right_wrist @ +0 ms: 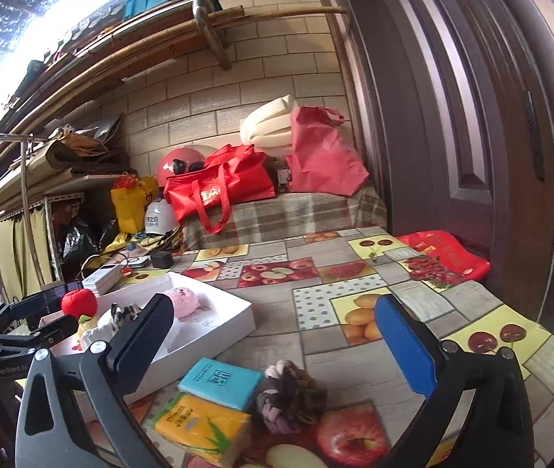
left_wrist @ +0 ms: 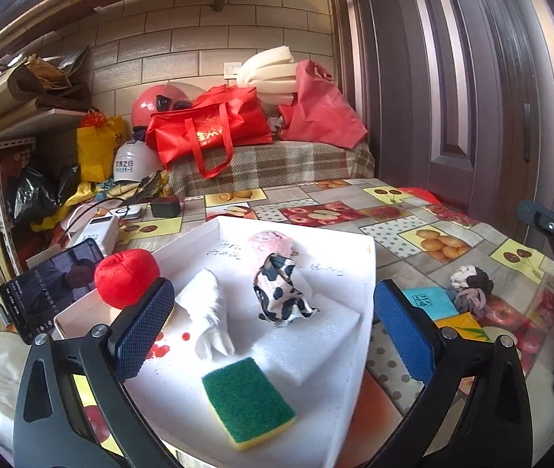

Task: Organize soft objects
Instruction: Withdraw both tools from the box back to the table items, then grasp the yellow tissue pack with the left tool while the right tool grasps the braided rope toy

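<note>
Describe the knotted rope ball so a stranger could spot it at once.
Start at the white tray on the fruit-print tablecloth. Just outside its near corner lie two tissue packs, teal and yellow. The rope ball sits against them: the only lumpy, knotted thing there, in dull cream, purple and brown.

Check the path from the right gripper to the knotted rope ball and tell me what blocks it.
Nothing visible does. The right gripper is open, and the knotted rope ball lies on the tablecloth just below its fingers. The teal tissue pack touches its left side.

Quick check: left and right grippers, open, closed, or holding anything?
Left gripper: open, holding nothing, above the white tray.
Right gripper: open, holding nothing, above the knotted rope ball.
</note>
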`<state>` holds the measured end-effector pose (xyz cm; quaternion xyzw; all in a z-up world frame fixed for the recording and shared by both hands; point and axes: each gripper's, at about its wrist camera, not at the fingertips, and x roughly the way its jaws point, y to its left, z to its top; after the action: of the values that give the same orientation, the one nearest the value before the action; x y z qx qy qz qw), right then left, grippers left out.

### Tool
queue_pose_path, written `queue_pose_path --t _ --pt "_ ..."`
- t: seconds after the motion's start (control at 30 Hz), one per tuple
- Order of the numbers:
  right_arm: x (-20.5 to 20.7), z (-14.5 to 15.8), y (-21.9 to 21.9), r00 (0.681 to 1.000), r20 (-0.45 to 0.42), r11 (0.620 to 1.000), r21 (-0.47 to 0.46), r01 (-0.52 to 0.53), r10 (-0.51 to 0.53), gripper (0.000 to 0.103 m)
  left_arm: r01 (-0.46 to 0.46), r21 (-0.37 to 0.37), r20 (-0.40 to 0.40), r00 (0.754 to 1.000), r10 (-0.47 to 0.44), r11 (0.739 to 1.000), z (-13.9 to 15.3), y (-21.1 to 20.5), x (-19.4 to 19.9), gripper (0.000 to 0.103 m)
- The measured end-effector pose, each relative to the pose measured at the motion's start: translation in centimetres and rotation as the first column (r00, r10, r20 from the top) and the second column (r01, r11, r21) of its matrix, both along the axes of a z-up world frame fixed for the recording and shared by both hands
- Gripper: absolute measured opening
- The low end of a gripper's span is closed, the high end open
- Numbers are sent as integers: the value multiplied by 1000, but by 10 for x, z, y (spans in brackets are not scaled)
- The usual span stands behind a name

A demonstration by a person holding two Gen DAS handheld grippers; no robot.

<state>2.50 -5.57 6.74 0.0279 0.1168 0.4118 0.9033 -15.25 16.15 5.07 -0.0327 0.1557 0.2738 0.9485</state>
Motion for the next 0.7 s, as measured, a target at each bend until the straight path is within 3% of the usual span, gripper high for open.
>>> queue_pose_path --t 0.1,0.2,0.37,0.57,0.67,0.7 --pt "32 -7 -10 994 -107 998 -57 21 -27 103 137 -39 -39 990 -139 990 -2 -19 15 103" --pt "54 -16 -16 976 -216 997 -73 7 -23 103 273 -123 -84 955 -284 954 -5 -40 38 103" --pt "54 -23 -4 962 -266 988 -116 -99 65 103 280 -191 -254 912 -323 941 -19 -67 82 102" --pt "38 -27 36 953 -234 943 -224 -247 195 103 265 -270 -295 892 -342 925 -29 -71 104 102" --pt "43 -34 56 935 -282 919 -269 -290 213 86 252 -303 -328 878 -349 919 -35 -70 111 101" --pt "45 -37 60 929 -303 913 -278 -298 211 74 241 -299 -341 877 -339 923 -37 -70 113 101"
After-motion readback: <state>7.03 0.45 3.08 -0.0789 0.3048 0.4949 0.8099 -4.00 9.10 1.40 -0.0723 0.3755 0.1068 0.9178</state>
